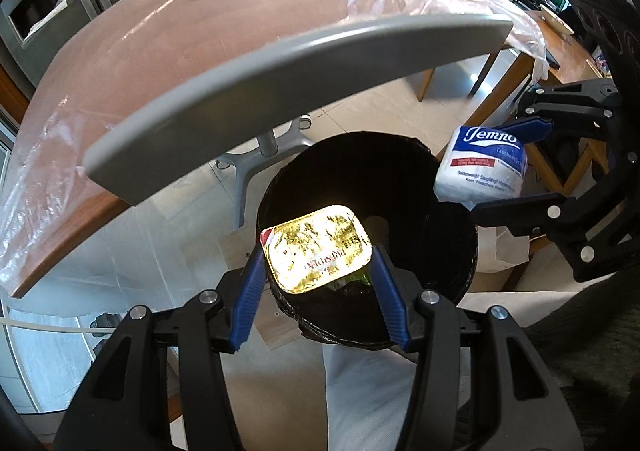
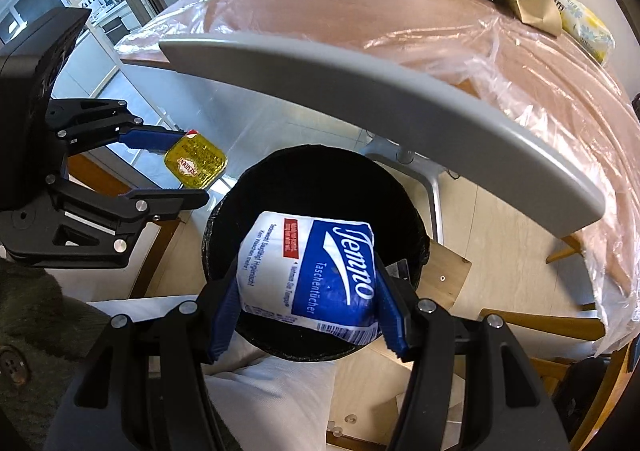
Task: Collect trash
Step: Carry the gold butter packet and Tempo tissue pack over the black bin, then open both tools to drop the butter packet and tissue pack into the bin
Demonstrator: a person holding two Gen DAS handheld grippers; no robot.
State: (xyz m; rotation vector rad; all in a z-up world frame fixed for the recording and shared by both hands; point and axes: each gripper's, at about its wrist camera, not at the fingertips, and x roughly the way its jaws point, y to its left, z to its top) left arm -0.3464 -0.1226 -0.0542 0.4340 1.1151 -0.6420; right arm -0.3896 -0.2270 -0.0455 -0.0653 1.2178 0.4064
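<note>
While both loads hang over the black bin (image 1: 420, 187), I have the left tongs (image 1: 318, 271) clamped on the gold butter tub (image 1: 316, 249) and the right tongs (image 2: 308, 307) pinching the tissue pack (image 2: 312, 275). Next I judge both should release into the bin; more trash waits on the table (image 2: 320, 7).

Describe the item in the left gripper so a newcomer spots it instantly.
Find the black bin below the table edge. Over its mouth the left gripper pinches a butter pack: flat, gold foil, unlike the white-and-blue tissue pack beside it.
</note>
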